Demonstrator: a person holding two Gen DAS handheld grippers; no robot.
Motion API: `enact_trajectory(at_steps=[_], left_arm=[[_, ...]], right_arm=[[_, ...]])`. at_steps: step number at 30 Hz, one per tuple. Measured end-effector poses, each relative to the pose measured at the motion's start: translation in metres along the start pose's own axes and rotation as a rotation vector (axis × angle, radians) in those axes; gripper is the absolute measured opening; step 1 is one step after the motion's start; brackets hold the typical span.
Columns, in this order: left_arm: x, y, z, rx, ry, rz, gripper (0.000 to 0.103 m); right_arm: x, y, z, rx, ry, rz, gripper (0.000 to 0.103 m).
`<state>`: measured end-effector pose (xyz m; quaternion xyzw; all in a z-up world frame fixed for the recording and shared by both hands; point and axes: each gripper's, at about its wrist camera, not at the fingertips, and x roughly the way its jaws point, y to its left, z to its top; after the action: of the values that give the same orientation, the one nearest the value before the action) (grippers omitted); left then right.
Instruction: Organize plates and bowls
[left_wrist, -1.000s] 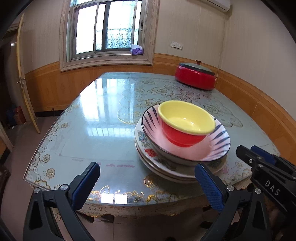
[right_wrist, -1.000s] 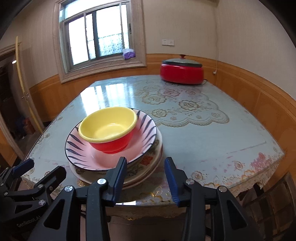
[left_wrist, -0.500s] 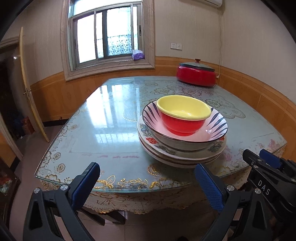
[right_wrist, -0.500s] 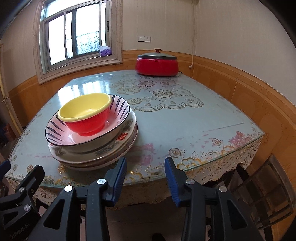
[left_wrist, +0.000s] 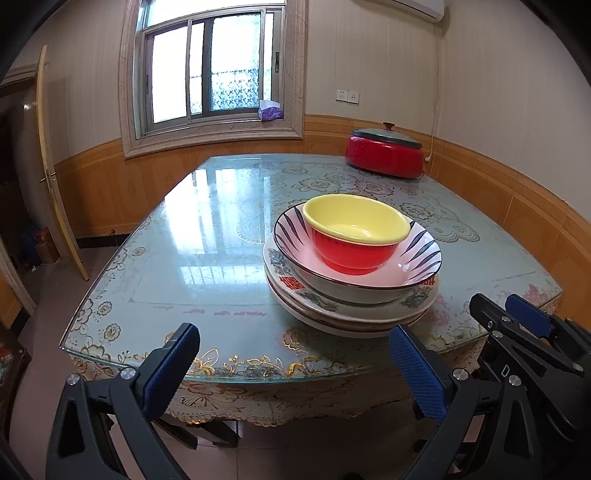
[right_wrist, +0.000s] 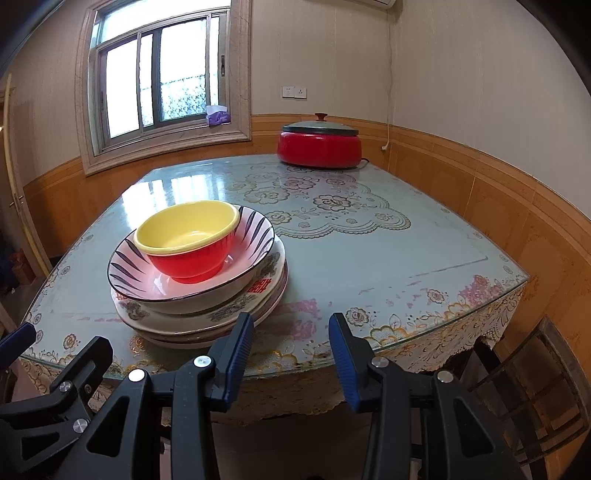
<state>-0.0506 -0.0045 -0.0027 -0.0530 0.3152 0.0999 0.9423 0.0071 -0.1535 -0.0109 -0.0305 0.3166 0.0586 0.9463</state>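
Observation:
A red bowl with a yellow inside (left_wrist: 354, 236) (right_wrist: 190, 240) sits in a wide pink bowl with dark stripes (left_wrist: 413, 273) (right_wrist: 236, 273). That bowl rests on a stack of flowered plates (left_wrist: 354, 314) (right_wrist: 207, 321) near the front edge of the glass-topped table (left_wrist: 207, 258) (right_wrist: 369, 251). My left gripper (left_wrist: 291, 365) is open and empty, in front of the table edge, left of the stack. My right gripper (right_wrist: 290, 350) is open and empty, in front of the edge, right of the stack. Each gripper shows at the other view's side.
A red lidded pot (left_wrist: 384, 155) (right_wrist: 319, 142) stands at the table's far right, its cord running up the wall. A dark chair (right_wrist: 535, 398) stands by the table's right front corner. A window (left_wrist: 210, 74) and a door (left_wrist: 48, 166) are beyond.
Both grippers have pulled back and sunk lower, away from the table's front edge. The stack looks farther off. Both stay open and the dishes have not moved.

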Motion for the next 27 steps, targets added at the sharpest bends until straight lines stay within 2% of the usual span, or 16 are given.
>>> enact_trajectory(at_steps=[27], left_arm=[[0.011,0.001,0.005,-0.013,0.022,0.006,0.103]], right_arm=[[0.012,0.002,0.008,-0.009,0.013,0.028,0.043]])
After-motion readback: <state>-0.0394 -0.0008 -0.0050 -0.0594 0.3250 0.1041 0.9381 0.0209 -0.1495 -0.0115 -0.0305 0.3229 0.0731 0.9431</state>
